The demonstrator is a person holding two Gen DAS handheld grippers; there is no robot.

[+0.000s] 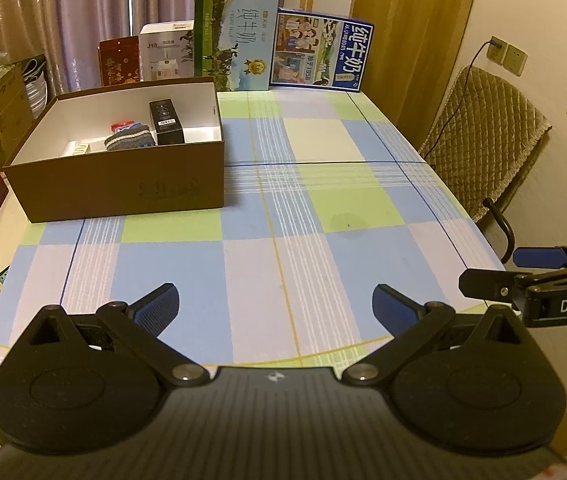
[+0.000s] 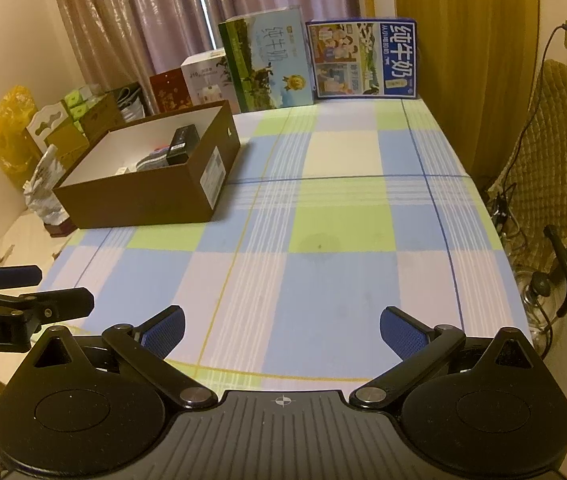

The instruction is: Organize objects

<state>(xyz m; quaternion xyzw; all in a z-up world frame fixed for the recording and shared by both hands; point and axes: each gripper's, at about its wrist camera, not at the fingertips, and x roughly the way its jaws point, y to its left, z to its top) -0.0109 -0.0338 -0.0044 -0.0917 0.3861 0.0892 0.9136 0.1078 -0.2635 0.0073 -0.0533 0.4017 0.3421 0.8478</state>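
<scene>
The brown cardboard box (image 1: pixel 123 188), white inside, sits at the table's (image 1: pixel 323 208) far left, holding a black carton (image 1: pixel 166 121), grey striped sock (image 1: pixel 130 140) and small packets. Both the left gripper (image 1: pixel 275 312) and right gripper (image 2: pixel 282 330) hover spread wide, empty, above the checked tablecloth.

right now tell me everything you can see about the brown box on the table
The brown box is an open-topped, lidless cardboard carton, dark brown outside and white inside, with a white label on one end. It sits flat on the checked tablecloth at the table's far left, touched by neither gripper. Inside lie a black carton, a grey striped knit item, a small red packet and a pale little box.
</scene>
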